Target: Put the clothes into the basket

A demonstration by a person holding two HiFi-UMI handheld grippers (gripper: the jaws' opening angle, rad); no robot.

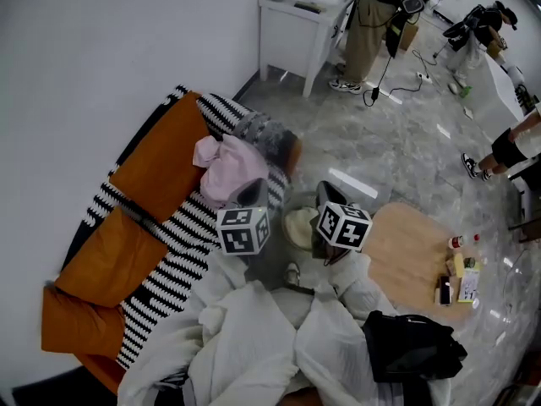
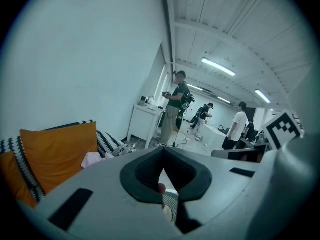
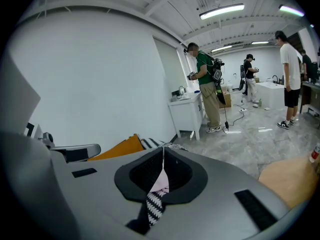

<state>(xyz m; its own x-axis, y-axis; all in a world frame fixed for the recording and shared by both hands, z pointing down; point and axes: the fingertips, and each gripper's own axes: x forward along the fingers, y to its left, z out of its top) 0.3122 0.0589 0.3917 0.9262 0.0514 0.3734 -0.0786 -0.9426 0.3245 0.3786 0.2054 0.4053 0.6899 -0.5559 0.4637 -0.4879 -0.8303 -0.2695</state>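
Clothes wait on the sofa [image 1: 156, 172] in the head view: a pink garment [image 1: 226, 169] is heaped on the zigzag throw [image 1: 182, 227], with a grey garment [image 1: 269, 138] touching its far side; neither is in the basket [image 1: 296, 205], which I take to be the round pale tub on the floor just beside the sofa, between the left tongs [image 1: 252, 194] and the right tongs [image 1: 328, 194]; the left tips are near the pink heap but not gripping it.

Left gripper view: the left tongs [image 2: 163, 156] are closed tip to tip on nothing; the pink garment [image 2: 92, 159] lies beyond, beside an orange cushion [image 2: 60, 154].

Right gripper view: the right tongs [image 3: 163, 151] are likewise pressed together and empty; pink cloth and throw show only through the gap beneath.

Risks, as I judge them: tongs pushed in closed would merely shove the heap; a shallow pinch on loose cloth could slip, or drag the grey garment or the throw along; a trailing end could drape over the basket's rim.
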